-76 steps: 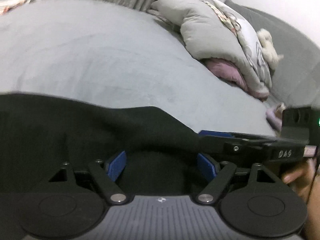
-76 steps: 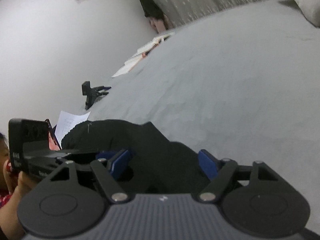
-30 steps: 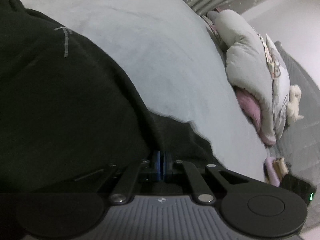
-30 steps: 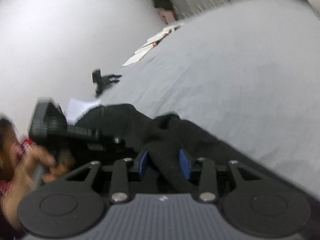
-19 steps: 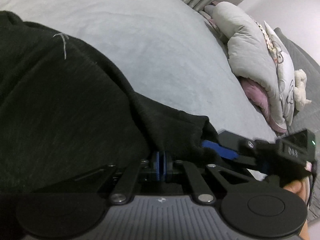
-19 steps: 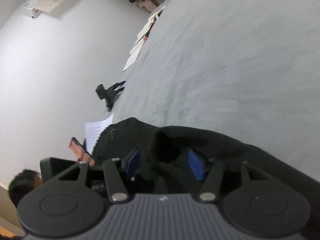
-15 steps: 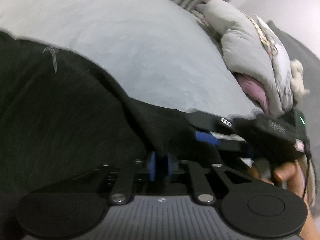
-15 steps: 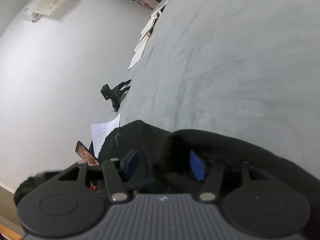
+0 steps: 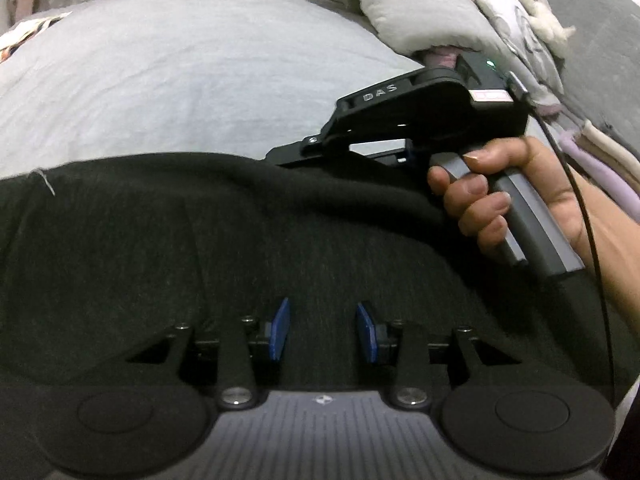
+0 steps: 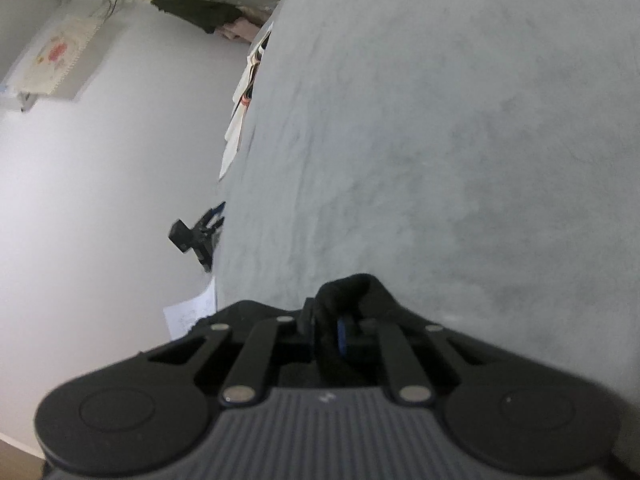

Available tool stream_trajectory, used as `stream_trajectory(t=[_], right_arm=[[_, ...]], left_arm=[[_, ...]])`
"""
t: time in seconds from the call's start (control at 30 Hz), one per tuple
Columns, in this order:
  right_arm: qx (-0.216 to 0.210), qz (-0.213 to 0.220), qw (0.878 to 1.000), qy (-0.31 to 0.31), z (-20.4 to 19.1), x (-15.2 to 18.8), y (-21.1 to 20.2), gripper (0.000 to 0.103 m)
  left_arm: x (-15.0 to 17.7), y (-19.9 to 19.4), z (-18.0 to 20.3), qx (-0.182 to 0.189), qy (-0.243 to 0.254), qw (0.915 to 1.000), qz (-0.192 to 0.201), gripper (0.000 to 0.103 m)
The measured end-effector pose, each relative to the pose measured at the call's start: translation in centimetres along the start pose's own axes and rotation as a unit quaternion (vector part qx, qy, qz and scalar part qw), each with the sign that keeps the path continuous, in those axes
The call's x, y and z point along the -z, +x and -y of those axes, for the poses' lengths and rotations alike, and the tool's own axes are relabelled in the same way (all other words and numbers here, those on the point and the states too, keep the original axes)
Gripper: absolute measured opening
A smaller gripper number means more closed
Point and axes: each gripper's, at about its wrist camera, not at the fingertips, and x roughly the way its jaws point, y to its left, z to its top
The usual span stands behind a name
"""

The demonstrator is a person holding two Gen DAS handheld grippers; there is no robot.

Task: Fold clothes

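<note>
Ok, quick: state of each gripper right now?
Left gripper: open above the black garment, nothing between its pads.
Right gripper: shut on a fold of the black garment.

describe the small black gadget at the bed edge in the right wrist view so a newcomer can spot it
Start at the big grey bed and follow its edge along the white wall. About halfway along, between the stacked papers and the white sheet, sits the small black gadget. It is the only dark, pronged, hard item on that edge.
</note>
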Motion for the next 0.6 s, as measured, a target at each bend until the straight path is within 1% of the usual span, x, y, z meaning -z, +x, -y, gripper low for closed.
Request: stream_trajectory(t=[0.07, 0.13, 0.17, 0.23, 0.27, 0.33, 0.43, 0.53, 0.6], right_arm=[[0.003, -0.002, 1.000, -0.002, 0.1, 0.0, 0.0, 0.005], [0.002, -0.002, 1.000, -0.003, 0.2, 0.1, -0.1, 0.005], [0.002, -0.002, 1.000, -0.005, 0.2, 0.1, -0.1, 0.005], [0.001, 0.001, 1.000, -0.012, -0.1, 0.3, 0.0, 0.005], [0.002, 0.002, 1.000, -0.016, -0.2, 0.3, 0.0, 0.005], [0.004, 0.005, 1.000, -0.027, -0.4, 0.5, 0.0, 0.005], [0.006, 0.011, 0.999, -0.034, -0.6, 0.7, 0.0, 0.005], [0.009, 0.011, 0.999, -0.034, -0.9, 0.6, 0.0, 0.005], [0.010, 0.011, 0.999, -0.034, -1.0, 0.6, 0.0, 0.005]], left_arm=[[0.2, -0.7, -0.2, -0.011, -0.012, 0.9999, 0.002, 0.035], [1.4, -2.2, -0.3, -0.044, -0.048, 0.9978, 0.012, 0.035], [2.1, -2.9, -0.2, -0.053, -0.069, 0.9960, 0.021, 0.036], [3.8, -4.7, 0.2, -0.066, -0.101, 0.9919, 0.039, 0.037], [4.6, -5.6, 0.1, -0.067, -0.111, 0.9905, 0.046, 0.039], [6.2, -7.5, 0.0, -0.071, -0.130, 0.9872, 0.059, 0.039], [7.6, -9.1, -1.2, -0.053, -0.184, 0.9795, 0.063, 0.039], [8.0, -9.6, -2.6, -0.028, -0.246, 0.9670, 0.060, 0.039], [8.2, -9.7, -3.2, -0.017, -0.275, 0.9596, 0.057, 0.039]])
